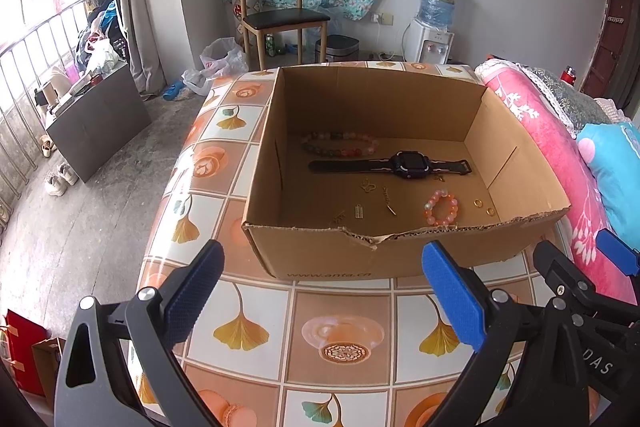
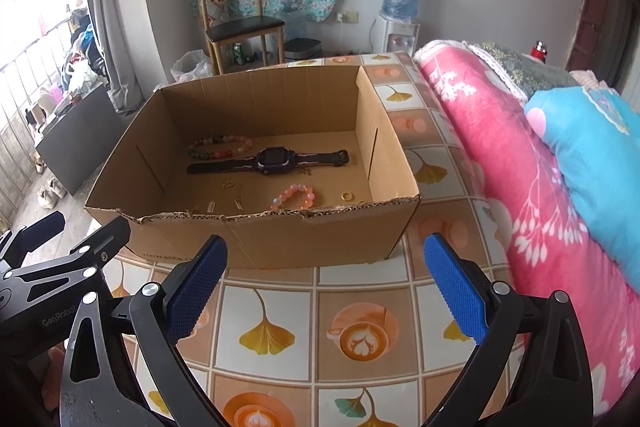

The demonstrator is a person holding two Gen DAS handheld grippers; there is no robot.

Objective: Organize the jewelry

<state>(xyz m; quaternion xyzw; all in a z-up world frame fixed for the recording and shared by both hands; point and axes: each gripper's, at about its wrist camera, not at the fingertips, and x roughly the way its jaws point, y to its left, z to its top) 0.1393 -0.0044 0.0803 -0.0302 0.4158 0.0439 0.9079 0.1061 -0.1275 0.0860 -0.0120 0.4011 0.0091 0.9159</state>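
Facing the cardboard box (image 1: 360,259) from the near side of the tiled table (image 1: 340,339); both grippers short of the torn front wall, jewelry beyond it on the box floor.

Left gripper (image 1: 324,291): lower centre of its frame, jaws spread wide, nothing held. Right gripper (image 2: 326,287): same posture in its own frame, jaws wide apart, empty; also seen at lower right edge of the left view.

Black watch (image 1: 400,163): centre of the left view, mid-floor, strap laid out flat, long axis left to right across the frame, roughly parallel to the front wall, so crosswise to both pairs of fingers. In the right view, left of centre (image 2: 268,159).

Multicoloured bead bracelet (image 1: 340,143): just behind the watch, toward upper left of the floor, flattened oval, beads red, green and pale.

Pink bead bracelet (image 1: 440,207): near the front wall, right of centre; small closed loop, glossy orange-pink beads. Judged nearest target for either gripper; right gripper probably better placed, loop lying almost straight ahead (image 2: 294,197).

Gold rings (image 1: 484,207): right of the pink loop, close to the front wall.

Small gold chain pieces (image 1: 372,203): scattered left of the pink loop; fine, hard to resolve.

Reach judged to require clearing the front wall first, then descending.
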